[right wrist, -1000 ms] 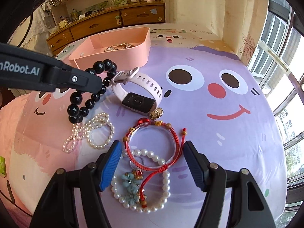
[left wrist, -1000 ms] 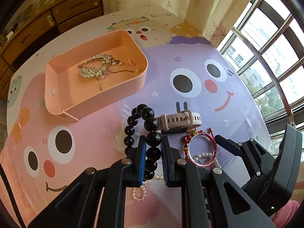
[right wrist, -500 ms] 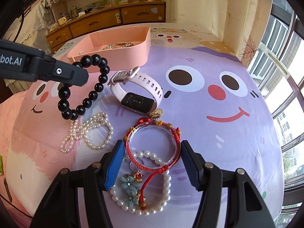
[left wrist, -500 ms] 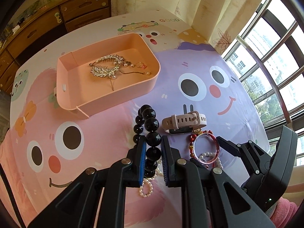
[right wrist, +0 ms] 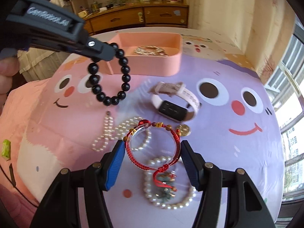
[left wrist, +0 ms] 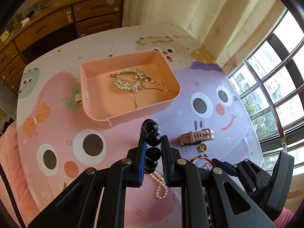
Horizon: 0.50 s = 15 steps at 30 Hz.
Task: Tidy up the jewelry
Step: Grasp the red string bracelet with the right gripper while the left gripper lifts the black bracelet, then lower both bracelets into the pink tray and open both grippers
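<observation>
My left gripper is shut on a black bead bracelet and holds it in the air, short of the pink tray; the bracelet hangs from it in the right wrist view. The tray holds gold jewelry. My right gripper is open around a red cord bracelet with a clear bangle, which looks lifted off the cloth. A pink watch, pearl strands, a gold charm and a pearl bracelet with green flowers lie on the cloth.
The table wears a cartoon-face cloth. A wooden dresser stands beyond the far edge, curtains and a window to the right. A green scrap lies at the left edge.
My left gripper has lifted the black bracelet off the table and moved it toward the pink tray. My right gripper has closed in around the red bracelet and bangle.
</observation>
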Tool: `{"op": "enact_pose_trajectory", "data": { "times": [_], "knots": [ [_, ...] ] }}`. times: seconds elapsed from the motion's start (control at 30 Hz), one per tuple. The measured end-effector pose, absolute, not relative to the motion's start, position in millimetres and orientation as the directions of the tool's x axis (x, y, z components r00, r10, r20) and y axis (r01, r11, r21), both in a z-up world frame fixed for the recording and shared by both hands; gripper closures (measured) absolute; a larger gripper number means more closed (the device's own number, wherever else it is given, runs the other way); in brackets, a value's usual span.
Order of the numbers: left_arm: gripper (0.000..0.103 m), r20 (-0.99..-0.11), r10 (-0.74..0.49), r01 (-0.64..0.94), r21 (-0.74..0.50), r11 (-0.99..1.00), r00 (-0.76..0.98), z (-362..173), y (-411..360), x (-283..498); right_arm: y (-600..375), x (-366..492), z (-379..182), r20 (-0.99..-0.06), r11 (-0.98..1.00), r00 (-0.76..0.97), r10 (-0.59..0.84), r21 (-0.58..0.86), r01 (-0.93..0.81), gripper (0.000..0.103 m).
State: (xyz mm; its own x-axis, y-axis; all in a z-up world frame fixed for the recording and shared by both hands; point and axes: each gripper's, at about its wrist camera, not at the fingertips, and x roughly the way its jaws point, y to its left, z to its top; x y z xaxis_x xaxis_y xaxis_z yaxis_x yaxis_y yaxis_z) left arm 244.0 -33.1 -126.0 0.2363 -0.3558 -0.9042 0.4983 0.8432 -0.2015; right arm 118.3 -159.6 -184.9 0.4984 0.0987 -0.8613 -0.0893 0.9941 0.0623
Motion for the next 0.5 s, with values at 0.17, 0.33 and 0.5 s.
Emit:
{"op": "enact_pose_trajectory", "data": {
  "times": [0.17, 0.33, 0.5],
  "knots": [
    [0.09, -0.881, -0.374, 0.47, -0.21, 0.857, 0.29, -112, -12, 254, -131, 127, -169, -0.839, 0.982, 0.522, 0.152, 0.07, -0.174, 0.043],
    [0.09, -0.851, -0.402, 0.457, -0.225, 0.861, 0.339, -100, 5, 269, -108, 142, -159, -0.822, 0.963, 0.538, 0.185, 0.043, -0.265, 0.043],
    [0.09, -0.815, -0.428, 0.455, -0.233, 0.86, 0.392, -88, 21, 285, -103, 160, -144, -0.791, 0.955, 0.575, 0.21, 0.038, -0.295, 0.043]
  ]
}}
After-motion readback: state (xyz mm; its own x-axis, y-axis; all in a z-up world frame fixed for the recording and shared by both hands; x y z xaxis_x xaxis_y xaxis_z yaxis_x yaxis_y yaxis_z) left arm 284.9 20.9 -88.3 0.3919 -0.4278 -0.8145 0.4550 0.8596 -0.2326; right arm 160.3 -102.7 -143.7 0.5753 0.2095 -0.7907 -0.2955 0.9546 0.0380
